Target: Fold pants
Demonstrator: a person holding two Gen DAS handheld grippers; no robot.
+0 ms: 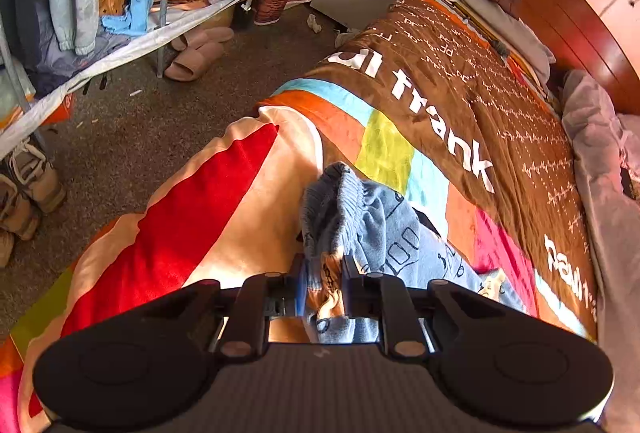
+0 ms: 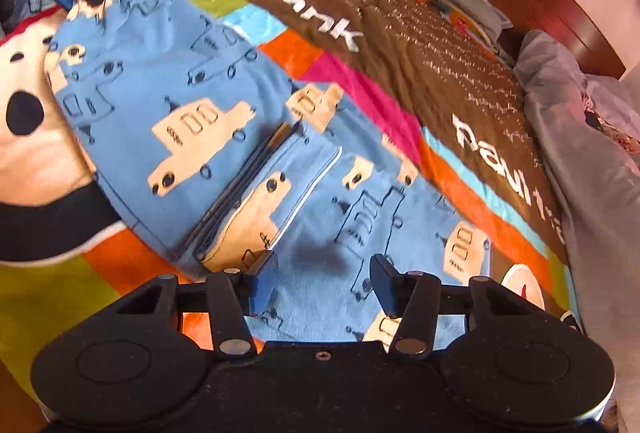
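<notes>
The left gripper point(image 1: 323, 283) is pinched on the ribbed waistband of the blue pants point(image 2: 248, 137) at lower centre, the right gripper point(image 2: 323, 283) hovers half open and empty above the cloth on the bed point(image 2: 460, 45) — best lift gently, carrying the waistband straight over — edges matched.

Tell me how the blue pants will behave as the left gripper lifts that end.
Likely floppy: the pants bunch and droop at the left gripper. Probably light, thin knit. The free end should drag over the blanket rather than slide cleanly.
</notes>
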